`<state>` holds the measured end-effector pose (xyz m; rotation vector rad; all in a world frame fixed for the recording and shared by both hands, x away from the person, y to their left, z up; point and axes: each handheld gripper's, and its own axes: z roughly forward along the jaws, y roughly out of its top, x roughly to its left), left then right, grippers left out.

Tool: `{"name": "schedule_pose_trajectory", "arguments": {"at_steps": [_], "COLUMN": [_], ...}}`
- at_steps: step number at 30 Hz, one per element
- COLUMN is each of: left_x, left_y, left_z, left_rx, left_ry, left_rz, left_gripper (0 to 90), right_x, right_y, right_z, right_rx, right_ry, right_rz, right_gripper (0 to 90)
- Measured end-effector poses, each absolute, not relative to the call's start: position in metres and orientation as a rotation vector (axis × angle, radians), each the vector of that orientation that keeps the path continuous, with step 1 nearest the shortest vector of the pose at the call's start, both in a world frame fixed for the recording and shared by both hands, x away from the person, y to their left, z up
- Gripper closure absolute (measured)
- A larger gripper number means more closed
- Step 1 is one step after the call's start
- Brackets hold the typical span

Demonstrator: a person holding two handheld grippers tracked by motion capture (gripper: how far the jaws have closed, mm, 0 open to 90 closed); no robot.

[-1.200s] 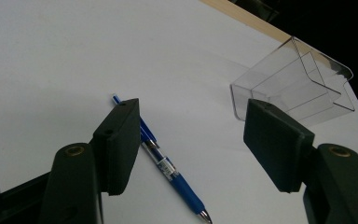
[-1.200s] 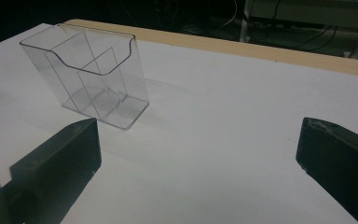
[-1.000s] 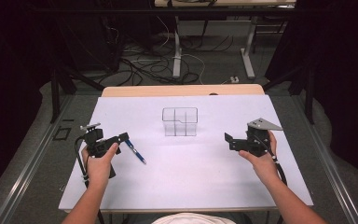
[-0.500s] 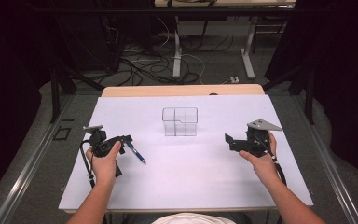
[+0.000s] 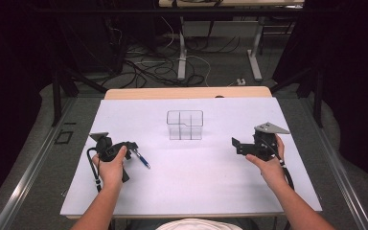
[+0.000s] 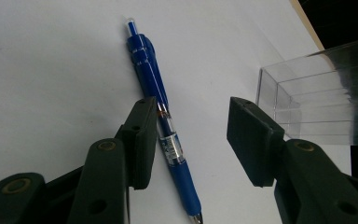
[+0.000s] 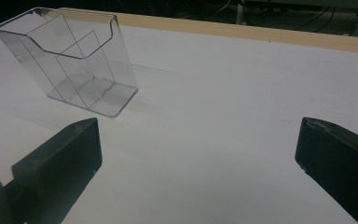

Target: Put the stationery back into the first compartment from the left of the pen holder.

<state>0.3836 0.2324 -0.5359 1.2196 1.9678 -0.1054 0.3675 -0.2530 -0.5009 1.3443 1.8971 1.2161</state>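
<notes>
Left gripper point(image 6: 186, 140) wide open, seemingly touching blue pen point(image 6: 161, 116)

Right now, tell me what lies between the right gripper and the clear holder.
Nothing: bare white table separates the right gripper from the clear holder, seen in the right gripper view.

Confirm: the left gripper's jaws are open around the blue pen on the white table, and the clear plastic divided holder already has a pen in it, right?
Not quite. The clear plastic divided holder is empty, as the right gripper view shows. The left gripper is open around the blue retractable pen on the white table.
</notes>
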Motion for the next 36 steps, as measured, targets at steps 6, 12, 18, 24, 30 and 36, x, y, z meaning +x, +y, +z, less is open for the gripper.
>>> {"name": "schedule_pose_trajectory", "arguments": {"at_steps": [6, 12, 18, 24, 30, 36], "left_x": [0.387, 0.389, 0.391, 0.391, 0.391, 0.391], "left_y": [0.233, 0.231, 0.228, 0.228, 0.230, 0.231], "left_z": [-0.542, -0.546, -0.549, -0.553, -0.556, -0.557], "left_rx": [1.182, 1.153, 1.117, 1.102, 1.073, 1.050], "left_ry": [2.003, 2.025, 2.049, 2.055, 2.065, 2.078], "left_rz": [-0.129, -0.155, -0.189, -0.207, -0.242, -0.251], "left_gripper": [55.0, 56.5, 58.6, 60.3, 62.0, 64.1], "right_x": [0.368, 0.369, 0.369, 0.369, 0.369, 0.369], "right_y": [-0.253, -0.252, -0.252, -0.252, -0.252, -0.252], "right_z": [-0.502, -0.503, -0.504, -0.504, -0.504, -0.504], "right_rx": [1.352, 1.351, 1.351, 1.356, 1.347, 1.363], "right_ry": [1.900, 1.911, 1.912, 1.912, 1.912, 1.910], "right_rz": [1.212, 1.211, 1.216, 1.217, 1.219, 1.218], "right_gripper": [0.3, 0.5, 0.8, 1.1, 1.4, 1.8]}}
